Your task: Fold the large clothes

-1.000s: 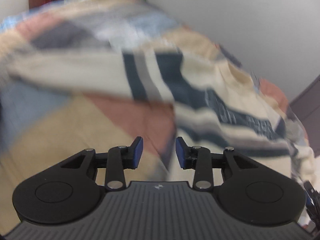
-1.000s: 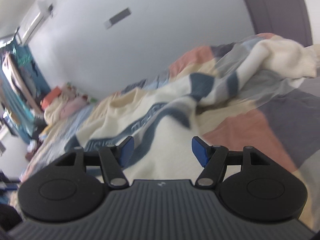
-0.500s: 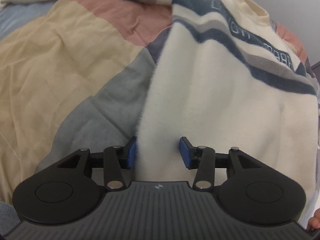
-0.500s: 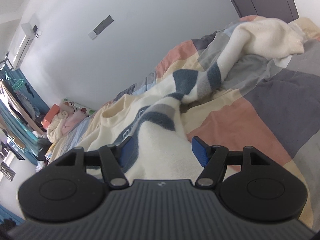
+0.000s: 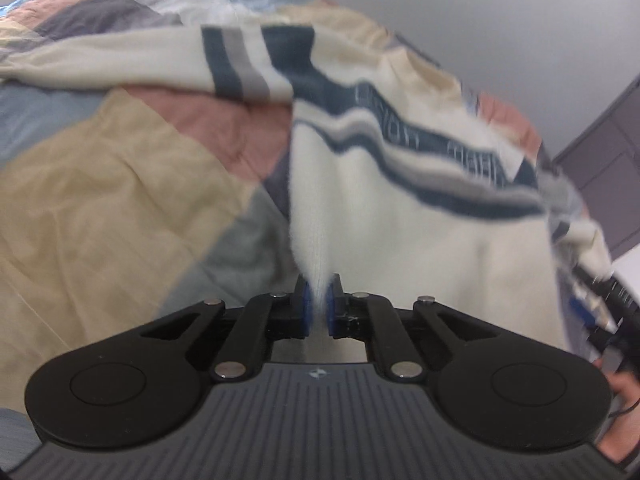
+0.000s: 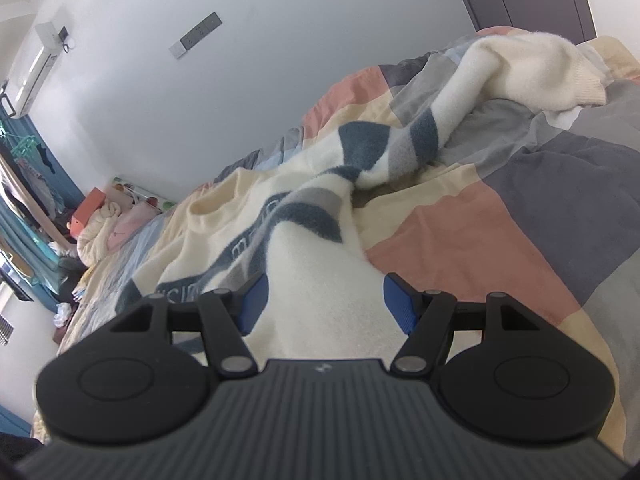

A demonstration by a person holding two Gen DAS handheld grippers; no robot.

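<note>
A cream fleece sweater (image 5: pixel 420 216) with dark blue and grey stripes lies spread on a patchwork bed cover (image 5: pixel 100 184). My left gripper (image 5: pixel 318 312) is shut on the sweater's bottom edge, which is pinched between the blue pads. In the right wrist view the same sweater (image 6: pixel 316 276) fills the gap of my right gripper (image 6: pixel 324 304), whose jaws stand wide apart around the hem. One sleeve (image 6: pixel 520 72) stretches off to the far right.
The bed cover (image 6: pixel 520 208) has pink, grey, blue and beige patches. A grey wall (image 6: pixel 240 80) runs behind the bed. A pile of clothes and toys (image 6: pixel 108 220) sits at the far end. A dark wardrobe (image 5: pixel 608 184) stands on the right.
My left gripper has closed on the sweater's bottom edge and the view has tilted up. My right gripper has stayed open and moved further over the hem.
</note>
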